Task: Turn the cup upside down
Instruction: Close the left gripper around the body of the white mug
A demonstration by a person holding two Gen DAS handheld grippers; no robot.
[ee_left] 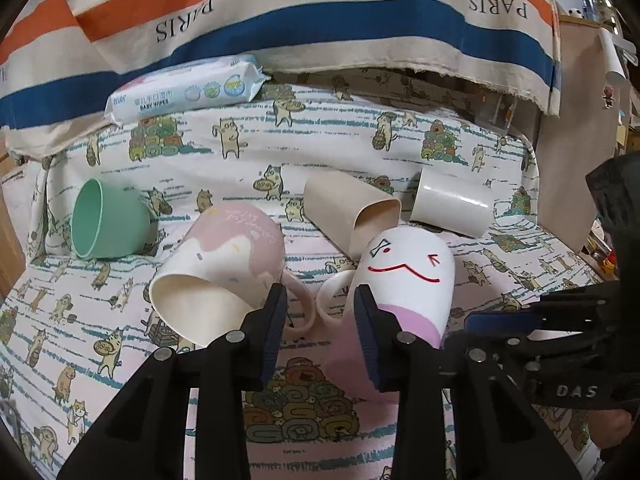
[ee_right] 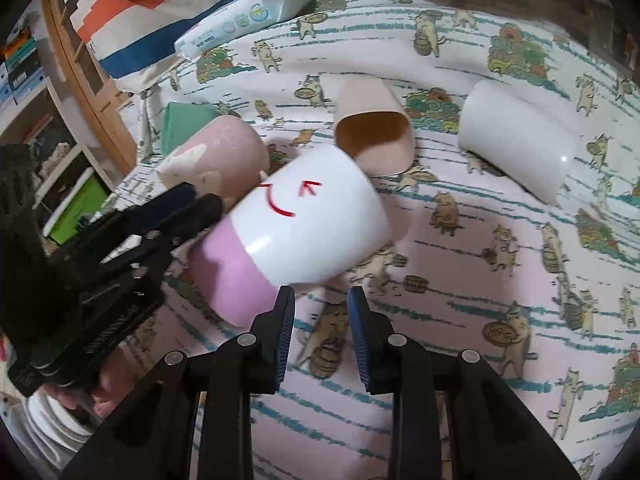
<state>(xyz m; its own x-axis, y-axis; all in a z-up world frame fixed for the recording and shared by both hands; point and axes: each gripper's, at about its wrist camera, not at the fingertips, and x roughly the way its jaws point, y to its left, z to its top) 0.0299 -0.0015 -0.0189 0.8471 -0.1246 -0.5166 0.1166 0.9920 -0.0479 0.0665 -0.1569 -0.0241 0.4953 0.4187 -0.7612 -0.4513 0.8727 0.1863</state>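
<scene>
A white mug with a red winking face and pink base (ee_left: 404, 276) (ee_right: 304, 232) lies on its side on the cat-print cloth. Its handle (ee_left: 332, 300) sits just beyond my left gripper (ee_left: 322, 300), which is open with nothing between the jaws. A pink and white mug (ee_left: 220, 276) (ee_right: 216, 152) lies on its side to the left, its handle beside the left finger. My right gripper (ee_right: 321, 300) is open and empty, just in front of the face mug's side. The left gripper also shows in the right wrist view (ee_right: 188, 204), and the right gripper in the left wrist view (ee_left: 500, 322).
A green cup (ee_left: 106, 220), a beige square cup (ee_left: 352, 212) (ee_right: 374, 132) and a white cup (ee_left: 454, 208) (ee_right: 520, 140) lie on their sides further back. A baby wipes pack (ee_left: 184, 90) (ee_right: 244, 14) lies by the striped cloth (ee_left: 320, 12). Shelves (ee_right: 48, 128) stand at the left.
</scene>
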